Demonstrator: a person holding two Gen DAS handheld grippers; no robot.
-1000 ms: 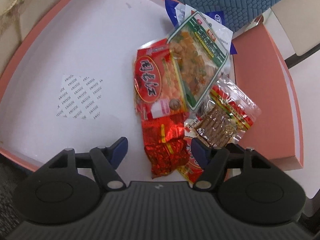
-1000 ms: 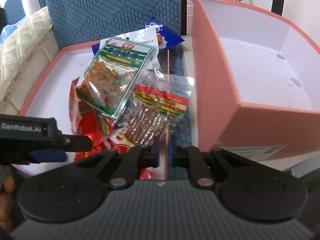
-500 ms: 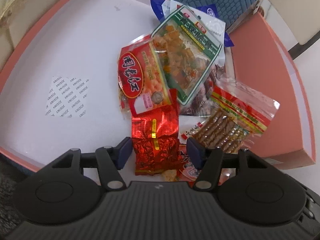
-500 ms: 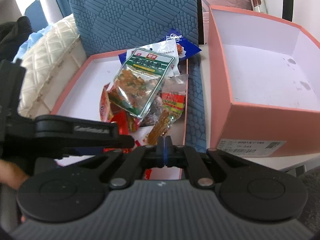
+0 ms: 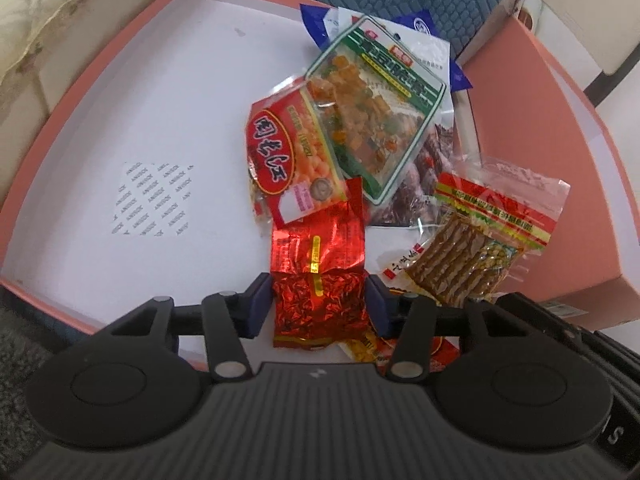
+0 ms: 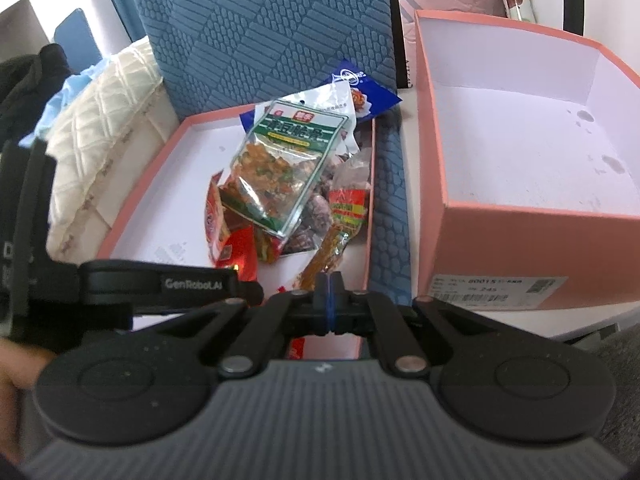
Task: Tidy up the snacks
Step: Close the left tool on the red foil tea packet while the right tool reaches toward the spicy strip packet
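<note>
Through the left wrist camera I look steeply down into the shallow pink lid, my landmark here. My left claw hangs over the lid's near edge with its jaws closing, and the red foil packet sits between the two blue pads. The pads look right at the packet's sides, but I cannot tell whether they press on it yet. The packet lies flat on the lid's white floor, near the front rim. Just behind it, further into the lid, a red and yellow snack bag lies partly under a green-framed bag of orange pieces. A clear bag of brown sticks hangs over the lid's right rim, toward the pink box that stands just beside the lid.

Through the right wrist camera I look forward and down across the same lid. My right claw is clenched with nothing in it, its pads pressed together above the lid's near right corner. The left claw's black body reaches in over the lid's near left side, and the red foil packet shows just beyond it. The snack pile fills the right half of the lid. The pink box stands open to the right of the lid, with blue patterned fabric showing between the two.
</note>
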